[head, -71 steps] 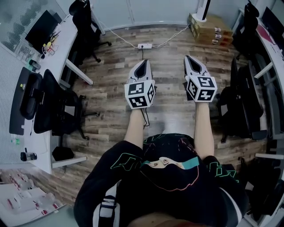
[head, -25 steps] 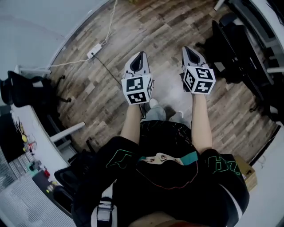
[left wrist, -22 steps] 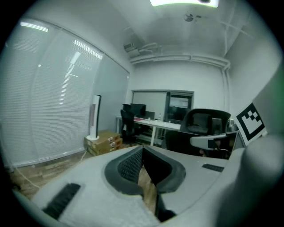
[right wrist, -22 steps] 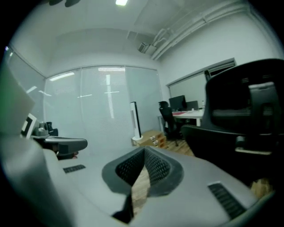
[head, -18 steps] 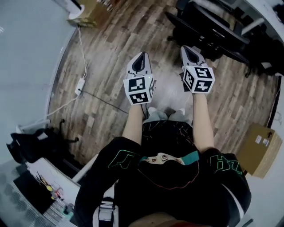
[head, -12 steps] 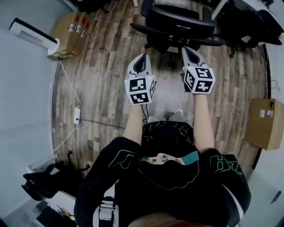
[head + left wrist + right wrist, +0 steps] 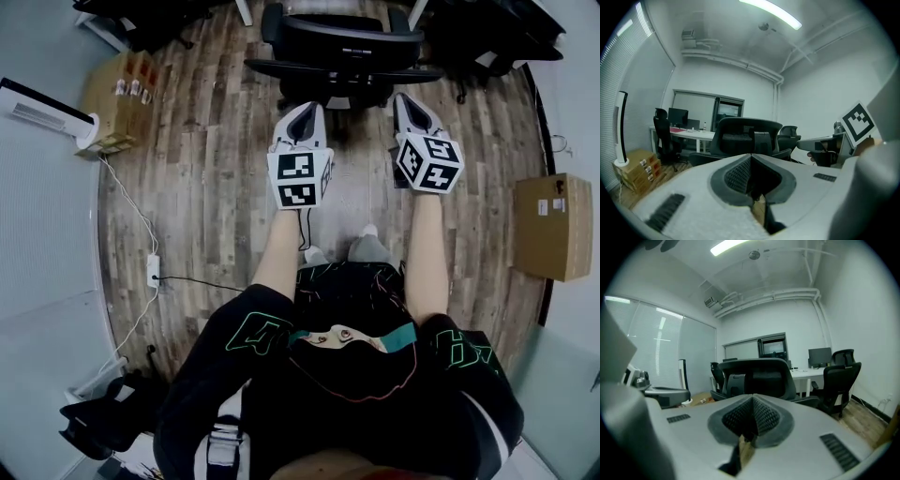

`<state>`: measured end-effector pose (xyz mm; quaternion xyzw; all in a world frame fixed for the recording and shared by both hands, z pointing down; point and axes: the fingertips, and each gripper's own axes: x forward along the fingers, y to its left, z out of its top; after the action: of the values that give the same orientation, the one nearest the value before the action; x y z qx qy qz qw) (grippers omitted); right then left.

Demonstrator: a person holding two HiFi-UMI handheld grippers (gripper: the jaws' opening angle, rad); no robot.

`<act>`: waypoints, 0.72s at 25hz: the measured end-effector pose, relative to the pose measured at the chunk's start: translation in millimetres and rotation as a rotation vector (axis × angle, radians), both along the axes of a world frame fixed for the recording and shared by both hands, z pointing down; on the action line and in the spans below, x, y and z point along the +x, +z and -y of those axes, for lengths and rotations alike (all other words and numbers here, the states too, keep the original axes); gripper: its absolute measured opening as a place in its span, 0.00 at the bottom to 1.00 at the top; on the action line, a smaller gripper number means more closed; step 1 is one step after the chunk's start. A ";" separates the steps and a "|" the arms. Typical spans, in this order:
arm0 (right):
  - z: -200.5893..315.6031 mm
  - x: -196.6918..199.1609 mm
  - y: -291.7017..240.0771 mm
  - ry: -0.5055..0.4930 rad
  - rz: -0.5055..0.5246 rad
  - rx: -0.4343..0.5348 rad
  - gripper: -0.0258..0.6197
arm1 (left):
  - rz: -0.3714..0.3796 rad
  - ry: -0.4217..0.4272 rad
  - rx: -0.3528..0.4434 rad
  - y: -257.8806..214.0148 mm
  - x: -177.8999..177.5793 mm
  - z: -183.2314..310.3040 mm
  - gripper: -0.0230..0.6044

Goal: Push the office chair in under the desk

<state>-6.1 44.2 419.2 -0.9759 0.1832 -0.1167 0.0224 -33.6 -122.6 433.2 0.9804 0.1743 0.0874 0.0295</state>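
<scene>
Both closed and empty: left tool (image 7: 305, 111), right tool (image 7: 410, 99). Chair (image 7: 342, 47) runs off the top edge (head view); cardboard box (image 7: 553, 225) is shut.

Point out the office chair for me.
In the head view the office chair stands top centre on the wood floor, just ahead of the left gripper and right gripper.

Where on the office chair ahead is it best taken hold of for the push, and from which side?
Take the chair by the upper edge of its backrest, from the person's side. The back faces the person, broad and square-on. The left hand-held gripper and right hand-held gripper are both shut, so pressing either side of centre probably suits better than clamping.
</scene>
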 end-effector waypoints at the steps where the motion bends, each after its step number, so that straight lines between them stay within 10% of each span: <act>1: -0.1 -1.5 0.7 0.000 0.000 -0.011 0.05 | 0.002 0.001 0.000 1.7 0.8 2.9 0.05; 18: -20.1 44.8 19.8 -0.136 0.048 -0.345 0.05 | 0.023 0.283 0.323 20.6 52.9 -36.3 0.05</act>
<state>38.7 64.2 439.0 -0.9475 0.2257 -0.1708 -0.1488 19.3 -86.2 453.8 0.9370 0.2937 0.1284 -0.1388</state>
